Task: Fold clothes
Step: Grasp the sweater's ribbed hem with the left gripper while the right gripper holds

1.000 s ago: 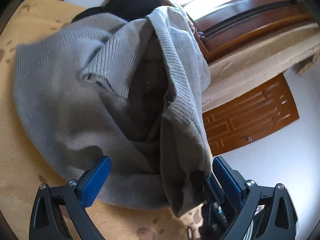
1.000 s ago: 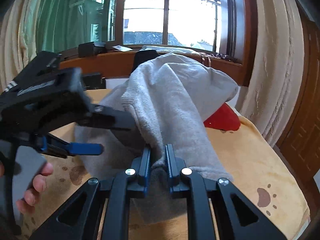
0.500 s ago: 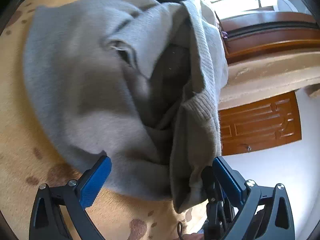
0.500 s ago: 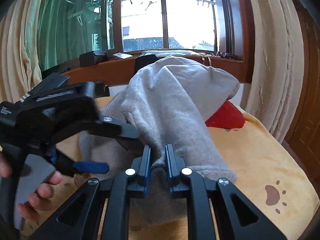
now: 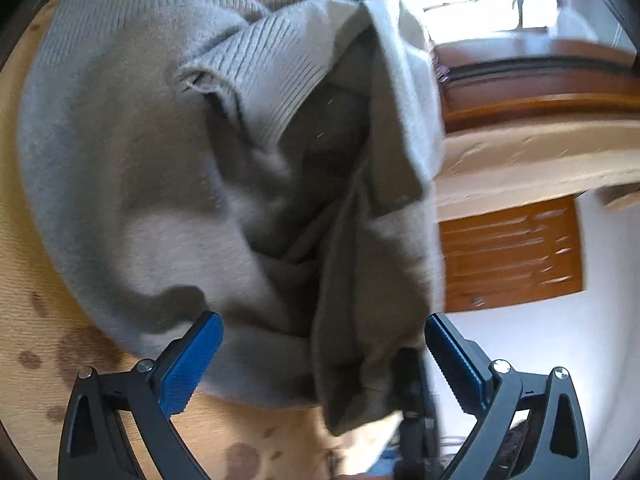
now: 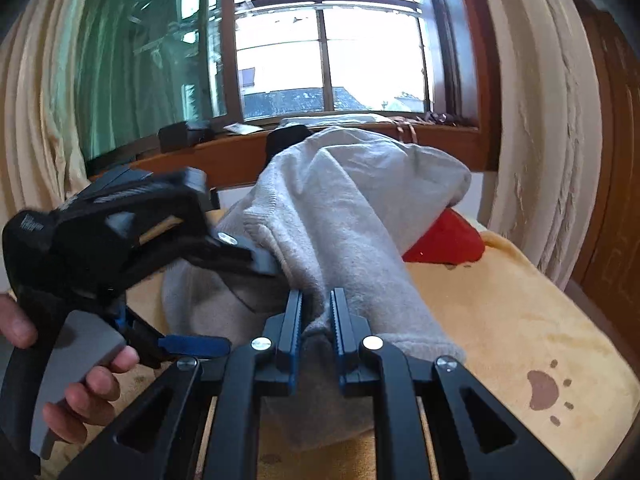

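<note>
The soft grey knitted sweater (image 5: pixel 132 184) lies heaped on the yellow paw-print blanket (image 6: pixel 520 320), one long fold drawn up from the heap toward the right gripper (image 6: pixel 316 312), whose jaws are pinched nearly closed on it. The left gripper (image 5: pixel 320 364) hangs just beside that raised fold, its blue-padded jaws spread wide and holding nothing, so it looks the nearer to take a second hold. A red object (image 6: pixel 444 240) sits half under the sweater's far side, clear of both grippers.

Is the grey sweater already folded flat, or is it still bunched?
Bunched. The sweater hangs in loose folds from the shut right gripper; the left gripper is open.
</note>
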Available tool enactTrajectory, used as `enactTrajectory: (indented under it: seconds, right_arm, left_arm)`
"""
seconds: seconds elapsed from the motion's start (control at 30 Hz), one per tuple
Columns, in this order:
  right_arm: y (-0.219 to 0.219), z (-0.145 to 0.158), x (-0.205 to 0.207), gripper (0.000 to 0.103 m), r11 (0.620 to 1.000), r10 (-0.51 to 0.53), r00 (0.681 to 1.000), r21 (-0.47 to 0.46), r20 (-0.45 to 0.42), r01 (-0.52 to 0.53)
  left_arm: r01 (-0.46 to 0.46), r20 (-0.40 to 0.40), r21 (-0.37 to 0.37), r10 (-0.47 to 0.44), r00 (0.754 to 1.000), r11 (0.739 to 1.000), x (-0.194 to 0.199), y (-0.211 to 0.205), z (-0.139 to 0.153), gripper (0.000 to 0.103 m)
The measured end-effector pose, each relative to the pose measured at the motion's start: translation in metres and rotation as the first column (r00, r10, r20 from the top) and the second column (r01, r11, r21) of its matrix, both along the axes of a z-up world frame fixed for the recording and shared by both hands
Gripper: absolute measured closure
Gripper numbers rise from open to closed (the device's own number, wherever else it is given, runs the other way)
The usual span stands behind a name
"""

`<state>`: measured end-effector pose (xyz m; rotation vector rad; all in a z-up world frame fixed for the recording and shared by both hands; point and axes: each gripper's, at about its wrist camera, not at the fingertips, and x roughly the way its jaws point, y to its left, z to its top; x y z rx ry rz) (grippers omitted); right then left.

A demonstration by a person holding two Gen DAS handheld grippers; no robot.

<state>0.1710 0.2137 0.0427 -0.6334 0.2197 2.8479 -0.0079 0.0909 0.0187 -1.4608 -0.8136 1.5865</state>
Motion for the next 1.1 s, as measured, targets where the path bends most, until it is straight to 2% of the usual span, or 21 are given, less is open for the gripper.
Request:
enactTrajectory:
  seconds: [0.07,0.27,0.47,0.6,0.67,0.8,0.87,0.9,0.93,1.0,1.1]
  right_arm:
    - [0.002,0.0,-0.001,0.088,1.0,0.002,1.0,-0.011,0.002,-0.002]
    - [-0.018,0.002,-0.001,0.088,0.996,0.026,1.0,0.085,-0.003,-0.025]
    - [-0.019,0.002,0.0,0.088,0.995,0.034,0.999,0.093,-0.005,-0.034]
    - [-0.018,0.002,0.0,0.088,0.995,0.039,0.999,0.088,-0.007,-0.038]
    - [-0.017,0.002,0.0,0.088,0.996,0.038,0.999,0.085,-0.008,-0.037]
    - [-0.014,0.002,0.0,0.088,0.997,0.031,0.999,0.069,-0.011,-0.03]
    - [-0.014,0.002,-0.001,0.088,0.997,0.032,0.999,0.07,-0.009,-0.031]
    - [-0.014,0.002,-0.001,0.088,0.997,0.032,0.999,0.073,-0.009,-0.031]
    - [-0.015,0.002,-0.001,0.088,0.997,0.032,0.999,0.075,-0.009,-0.031]
    - [-0.015,0.002,-0.001,0.088,0.997,0.033,0.999,0.076,-0.008,-0.032]
    - [-0.016,0.001,-0.001,0.088,0.996,0.036,0.999,0.077,-0.007,-0.035]
  left_arm:
    - [-0.009,0.02,0.067,0.008,1.0,0.998,0.0,0.001,0.002,0.0]
    - [0.014,0.03,0.205,-0.02,0.999,0.979,0.003,0.026,0.013,0.0]
    - [0.01,-0.039,0.255,0.0,0.999,0.967,-0.005,0.031,0.039,0.0]
    - [0.085,-0.065,0.229,-0.072,0.995,0.97,-0.013,0.044,0.051,0.001]
    - [0.116,-0.085,0.212,-0.1,0.991,0.97,-0.018,0.048,0.053,0.005]
    - [0.12,-0.079,0.172,-0.108,0.991,0.978,-0.016,0.049,0.035,0.034]
    - [0.109,-0.063,0.147,-0.101,0.993,0.983,-0.02,0.048,0.017,0.061]
    - [0.104,-0.055,0.135,-0.097,0.994,0.985,-0.022,0.048,0.008,0.083]
    - [0.097,-0.046,0.126,-0.091,0.995,0.987,-0.024,0.048,-0.001,0.093]
    - [0.068,-0.026,0.126,-0.066,0.998,0.99,-0.028,0.053,-0.011,0.095]
    - [0.009,-0.004,0.161,-0.008,1.0,0.987,-0.021,0.034,-0.016,0.095]
